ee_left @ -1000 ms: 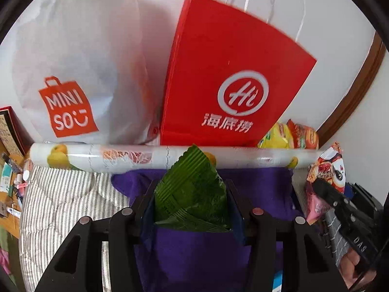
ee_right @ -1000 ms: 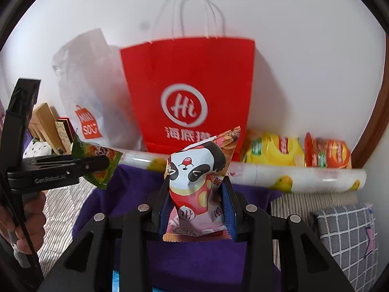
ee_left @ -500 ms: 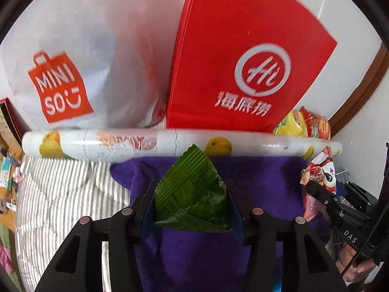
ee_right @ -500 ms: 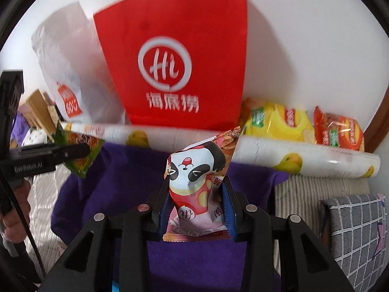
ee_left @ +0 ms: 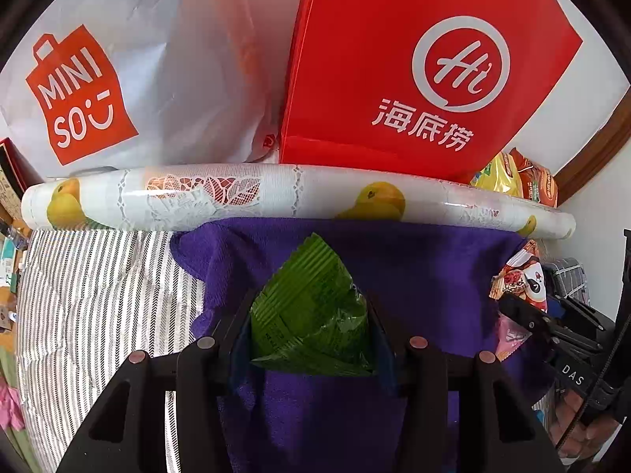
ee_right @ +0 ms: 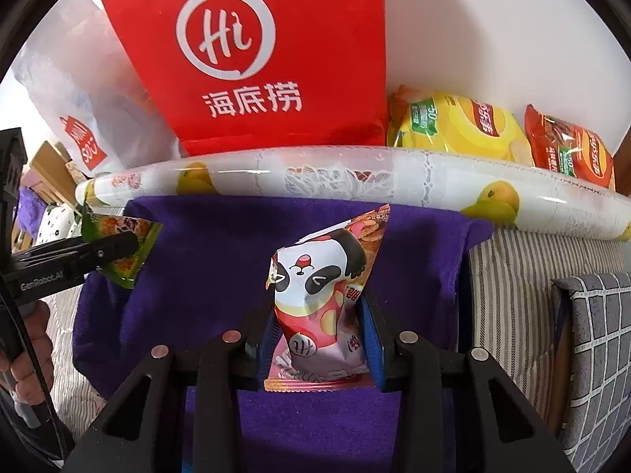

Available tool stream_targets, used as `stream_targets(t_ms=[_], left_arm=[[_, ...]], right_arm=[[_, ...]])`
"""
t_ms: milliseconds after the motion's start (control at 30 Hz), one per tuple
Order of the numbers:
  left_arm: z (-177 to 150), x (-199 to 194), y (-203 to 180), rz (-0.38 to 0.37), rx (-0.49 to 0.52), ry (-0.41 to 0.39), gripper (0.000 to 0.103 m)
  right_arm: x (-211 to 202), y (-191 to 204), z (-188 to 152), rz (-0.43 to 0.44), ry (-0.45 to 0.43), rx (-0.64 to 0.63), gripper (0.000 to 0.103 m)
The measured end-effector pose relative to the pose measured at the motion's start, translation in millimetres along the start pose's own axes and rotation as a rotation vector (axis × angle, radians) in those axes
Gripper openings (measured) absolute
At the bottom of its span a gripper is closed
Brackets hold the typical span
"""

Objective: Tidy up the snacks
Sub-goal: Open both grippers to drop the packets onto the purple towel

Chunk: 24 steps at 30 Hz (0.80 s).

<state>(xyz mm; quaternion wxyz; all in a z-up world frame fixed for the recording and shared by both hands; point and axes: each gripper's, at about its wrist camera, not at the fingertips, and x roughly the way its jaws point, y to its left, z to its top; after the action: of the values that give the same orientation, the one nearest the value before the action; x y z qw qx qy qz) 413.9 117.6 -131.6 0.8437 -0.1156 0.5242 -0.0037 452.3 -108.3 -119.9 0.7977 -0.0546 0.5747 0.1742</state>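
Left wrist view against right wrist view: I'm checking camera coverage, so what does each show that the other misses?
Only the left wrist view shows the full orange logo on the white plastic bag and the ridged back of the green packet in the left gripper.

Only the right wrist view shows the grey checked cushion, the printed front of the green packet, and the whole yellow chip bag and orange chip bag.

Both show the red paper bag, the fruit-print roll, the purple cloth and the panda packet in the right gripper.
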Motion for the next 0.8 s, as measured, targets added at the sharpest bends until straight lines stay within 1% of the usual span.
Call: stream_targets(t_ms=[100, 167, 333, 433, 467, 500, 567, 633, 700, 767, 800], left_arm=[[-0.9, 2.2, 1.1, -0.003, -0.006, 0.007, 0.049], [-1.4, 3.4, 2.0, -0.005, -0.009, 0.013, 0.049], [-0.7, 2.4, 1.4, -0.016, -0.003, 0.019, 0.050], [-0.4, 0.0, -1.4, -0.025, 0.005, 0.018, 0.050], [-0.2, -0.4, -3.0, -0.026, 0.010, 0.022, 0.051], [0.2, -0.6, -4.3, -0.027, 0.015, 0.029, 0.055], [1.1, -1.8, -6.8, -0.036, 0.018, 0.040, 0.061], [1.9, -7.4, -7.3, -0.048, 0.013, 0.023, 0.063], [2.6, -13.7, -8.4, -0.054, 0.015, 0.007, 0.070], [3.0, -19.8, -10.3, -0.054, 0.016, -0.006, 0.072], [3.1, -21.8, -11.4, -0.054, 0.018, -0.010, 0.072]], right_arm=[[2.6, -0.5, 0.5, -0.011, 0.005, 0.009, 0.040], [3.5, -0.5, 0.7, -0.011, 0.007, 0.013, 0.047], [-4.5, -0.3, 2.5, -0.015, -0.014, 0.002, 0.058], [-13.5, 0.8, 3.8, -0.006, -0.034, 0.002, 0.060], [-16.5, 1.8, 4.0, -0.005, -0.039, -0.002, 0.060], [-19.0, 2.8, 4.4, -0.005, -0.043, -0.005, 0.061], [-26.2, 6.3, 5.1, -0.009, -0.064, -0.017, 0.066], [-34.1, 10.8, 5.0, -0.017, -0.092, -0.030, 0.068], [-39.7, 13.1, 4.2, -0.025, -0.111, -0.038, 0.070], [-44.3, 17.2, 4.9, -0.037, -0.115, -0.044, 0.076], [-46.9, 18.9, 4.9, -0.043, -0.117, -0.045, 0.076]])
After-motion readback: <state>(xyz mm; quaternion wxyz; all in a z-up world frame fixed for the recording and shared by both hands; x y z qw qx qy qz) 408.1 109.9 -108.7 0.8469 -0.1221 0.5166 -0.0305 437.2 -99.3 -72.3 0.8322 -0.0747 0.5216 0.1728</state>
